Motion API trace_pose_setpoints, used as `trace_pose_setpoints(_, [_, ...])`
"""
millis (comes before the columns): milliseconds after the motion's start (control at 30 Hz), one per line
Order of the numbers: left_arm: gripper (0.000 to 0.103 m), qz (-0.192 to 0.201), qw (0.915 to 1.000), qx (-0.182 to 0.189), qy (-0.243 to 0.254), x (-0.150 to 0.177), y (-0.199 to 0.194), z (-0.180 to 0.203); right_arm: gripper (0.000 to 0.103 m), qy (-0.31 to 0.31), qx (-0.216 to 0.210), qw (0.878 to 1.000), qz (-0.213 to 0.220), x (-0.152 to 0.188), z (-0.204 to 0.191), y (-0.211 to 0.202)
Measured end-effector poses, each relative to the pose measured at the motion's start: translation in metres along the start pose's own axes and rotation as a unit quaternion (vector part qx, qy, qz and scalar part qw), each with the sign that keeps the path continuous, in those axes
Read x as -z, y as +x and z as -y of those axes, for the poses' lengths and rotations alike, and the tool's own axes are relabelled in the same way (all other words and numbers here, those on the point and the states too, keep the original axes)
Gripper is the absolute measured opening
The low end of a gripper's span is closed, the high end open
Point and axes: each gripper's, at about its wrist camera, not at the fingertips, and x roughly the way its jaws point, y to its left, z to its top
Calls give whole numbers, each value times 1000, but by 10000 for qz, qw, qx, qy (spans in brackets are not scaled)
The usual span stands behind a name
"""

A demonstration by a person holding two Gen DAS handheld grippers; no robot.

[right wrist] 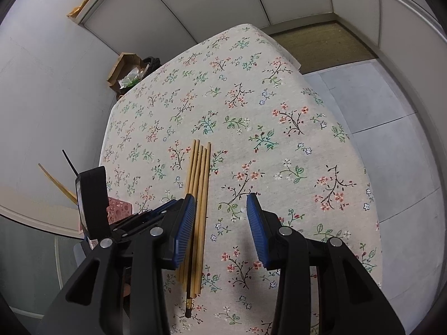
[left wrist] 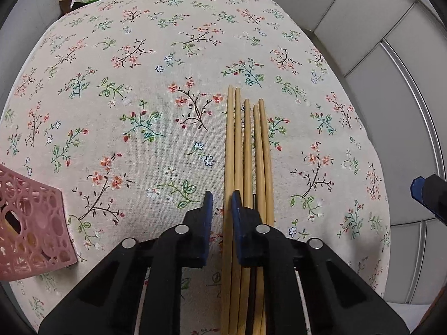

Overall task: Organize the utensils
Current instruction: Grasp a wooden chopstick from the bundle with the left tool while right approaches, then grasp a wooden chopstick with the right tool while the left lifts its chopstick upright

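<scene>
Chopsticks (left wrist: 245, 150) side by side; leftmost between left claw (left wrist: 222, 203) pads.

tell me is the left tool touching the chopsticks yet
Cannot tell. In the left wrist view the left tool straddles the leftmost of the chopsticks, with slim gaps seeming to show beside it, but contact isn't plain.
</scene>
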Motion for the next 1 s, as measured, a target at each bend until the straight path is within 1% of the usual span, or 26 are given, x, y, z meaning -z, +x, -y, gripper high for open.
trace_pose_setpoints(33, [9, -41, 10000, 36, 21, 1, 1, 0, 40, 3, 4, 10000, -6, 0, 1, 0])
trace_pose_setpoints(67, [7, -168, 9999, 33, 24, 2, 4, 0, 40, 5, 12, 10000, -16, 0, 1, 1])
trace_pose_setpoints(167, [7, -186, 9991, -189, 316, 7, 4, 10, 40, 4, 30, 10000, -61, 0, 2, 3])
trace_pose_setpoints(200, [7, -239, 9991, -191, 296, 9, 4, 11, 40, -8, 23, 10000, -81, 1, 2, 4])
trace_pose_setpoints(300, [6, -408, 9991, -88, 24, 12, 0, 7, 39, -154, 41, 9998, -157, 3, -2, 10])
trace_pose_setpoints(367, [6, -205, 9998, -34, -19, 14, -13, 6, 32, -232, 51, 9993, -283, 4, -4, 18])
trace_pose_setpoints(400, [6, -104, 9999, 8, -18, 15, -21, 7, 29, -268, 37, 9988, -412, 5, -5, 26])
trace_pose_setpoints(433, [6, 52, 9999, 133, -21, 17, -35, 8, 24, -269, 18, 9985, -486, 5, -5, 31])
trace_pose_setpoints(533, [6, 385, 9989, 274, 13, 24, -64, 9, 19, -281, -47, 9971, -707, 5, -9, 49])
trace_pose_setpoints(600, [6, 646, 9972, 388, -7, 31, -85, 6, 19, -352, -65, 9958, -843, 6, -15, 62])
trace_pose_setpoints(700, [6, 1038, 9937, 413, -73, 39, -113, -3, 18, -425, -74, 9939, -1014, 9, -21, 78])
trace_pose_setpoints(767, [6, 1301, 9907, 400, -65, 40, -128, -4, 17, -496, 12, 9930, -1077, 10, -26, 89])
trace_pose_setpoints(900, [6, 1598, 9855, 564, -120, 40, -150, -11, 14, -577, 127, 9919, -1124, 12, -32, 103])
trace_pose_setpoints(1000, [6, 1702, 9837, 567, -115, 44, -158, -15, 13, -633, 223, 9911, -1154, 12, -35, 112])
